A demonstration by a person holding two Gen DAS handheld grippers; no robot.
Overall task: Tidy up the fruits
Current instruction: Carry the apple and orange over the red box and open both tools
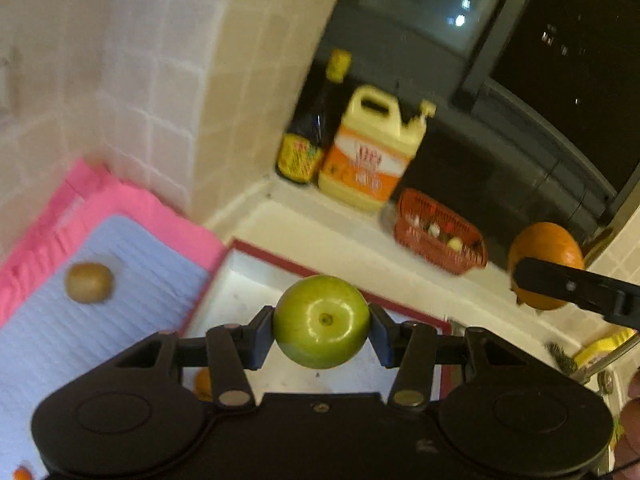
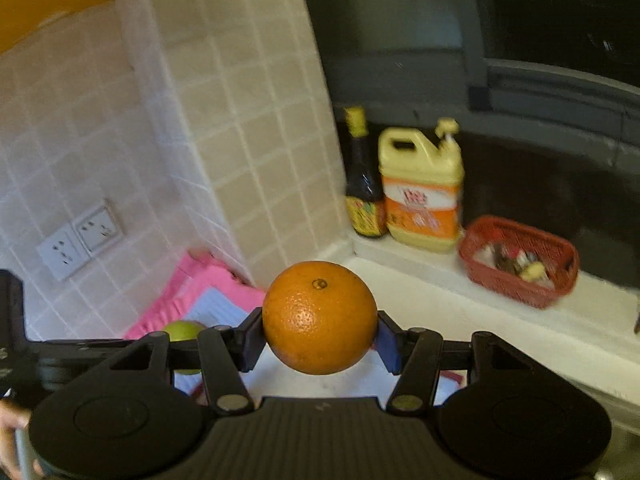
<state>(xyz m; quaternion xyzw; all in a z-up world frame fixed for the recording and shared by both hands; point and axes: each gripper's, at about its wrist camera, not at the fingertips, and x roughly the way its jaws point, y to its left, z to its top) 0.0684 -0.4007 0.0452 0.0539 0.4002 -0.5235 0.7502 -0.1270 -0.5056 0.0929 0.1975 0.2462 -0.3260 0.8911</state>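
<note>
The left gripper [image 1: 321, 322] clamped a green apple [image 1: 321, 321] above the white tray [image 1: 248, 280]; the right gripper [image 2: 320, 318] squeezed an orange [image 2: 320, 317], a kiwi [image 1: 89, 282] sat on the mat [image 1: 132, 264].

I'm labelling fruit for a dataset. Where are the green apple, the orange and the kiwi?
green apple [image 1: 321, 321], left wrist view, centre near its stem
orange [image 2: 320, 317], right wrist view, middle of its peel
kiwi [image 1: 89, 282], left wrist view, centre

No text can be read: the labels on the yellow jug [image 2: 422, 188] and dark bottle [image 2: 363, 184] are blurred.
</note>
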